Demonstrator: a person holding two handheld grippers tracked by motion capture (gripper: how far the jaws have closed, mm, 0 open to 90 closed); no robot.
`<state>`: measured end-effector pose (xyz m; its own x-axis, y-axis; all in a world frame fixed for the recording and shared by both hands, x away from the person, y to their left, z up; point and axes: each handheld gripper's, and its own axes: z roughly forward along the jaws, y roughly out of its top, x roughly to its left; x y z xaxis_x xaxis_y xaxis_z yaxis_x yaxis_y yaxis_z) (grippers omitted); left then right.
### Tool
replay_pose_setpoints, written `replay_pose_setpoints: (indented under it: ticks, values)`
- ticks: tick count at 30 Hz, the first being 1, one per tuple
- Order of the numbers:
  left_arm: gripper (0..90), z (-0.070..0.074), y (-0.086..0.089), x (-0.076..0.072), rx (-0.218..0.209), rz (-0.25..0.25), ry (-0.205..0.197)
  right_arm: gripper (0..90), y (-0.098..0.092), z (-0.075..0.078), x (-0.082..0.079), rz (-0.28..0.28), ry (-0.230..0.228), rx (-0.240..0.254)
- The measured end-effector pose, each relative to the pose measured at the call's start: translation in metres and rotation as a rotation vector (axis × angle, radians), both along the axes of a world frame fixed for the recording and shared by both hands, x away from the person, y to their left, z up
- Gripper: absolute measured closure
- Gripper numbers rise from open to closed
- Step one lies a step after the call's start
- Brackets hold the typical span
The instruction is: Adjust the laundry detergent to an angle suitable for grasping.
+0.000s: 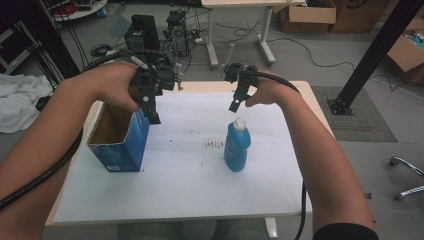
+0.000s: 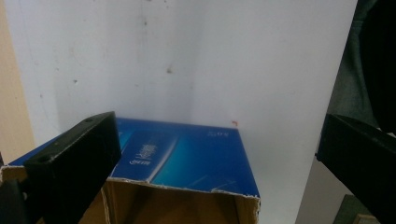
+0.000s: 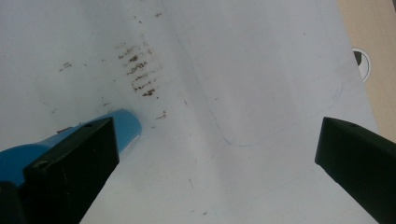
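- Two grippers hang over a white sheet that covers the table: the left gripper above an open blue carton, the right gripper above a blue bottle.
- Both sets of jaws stand wide apart with nothing between them; neither touches anything.
- Likely slip on the right: the bottle stands upright and looks narrow for its height, so a jaw coming down off-centre could catch the pale cap and tip the bottle toward the sheet's middle. In the right gripper view the bottle sits by one jaw rather than midway between the two, which makes that clip more probable.
- Likely slip on the left: the carton's top edge is torn and ragged, and the walls look like thin card. A jaw pressing on that rim may fold the wall inward or drag the carton toward the sheet's left edge.
- Carton: stands near the left edge of the sheet, mouth up, brown inside, glossy blue with pale lettering outside; the lettering is too blurred to read.
- Bottle: stands right of the sheet's centre, well apart from the carton, light blue plastic with a whitish cap.
- Between them, brown smudges mark the sheet just beside the bottle.
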<state>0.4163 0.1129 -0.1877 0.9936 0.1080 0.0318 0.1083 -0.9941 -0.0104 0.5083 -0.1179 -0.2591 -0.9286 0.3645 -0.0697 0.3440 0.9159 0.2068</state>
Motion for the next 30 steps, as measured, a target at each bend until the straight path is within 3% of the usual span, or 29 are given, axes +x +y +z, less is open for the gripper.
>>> replay_pose_setpoints:
  ticks: [11,30]
  values:
    - [0.1,-0.0056,0.0016,-0.0023,-0.001,0.009,0.003,0.0,0.0003,0.0015,-0.0019,-0.004,-0.006,0.001]
    - [0.1,-0.0012,0.0015,-0.007,-0.009,0.013,-0.005,0.0,-0.0028,0.0063,-0.0013,-0.014,-0.014,0.014]
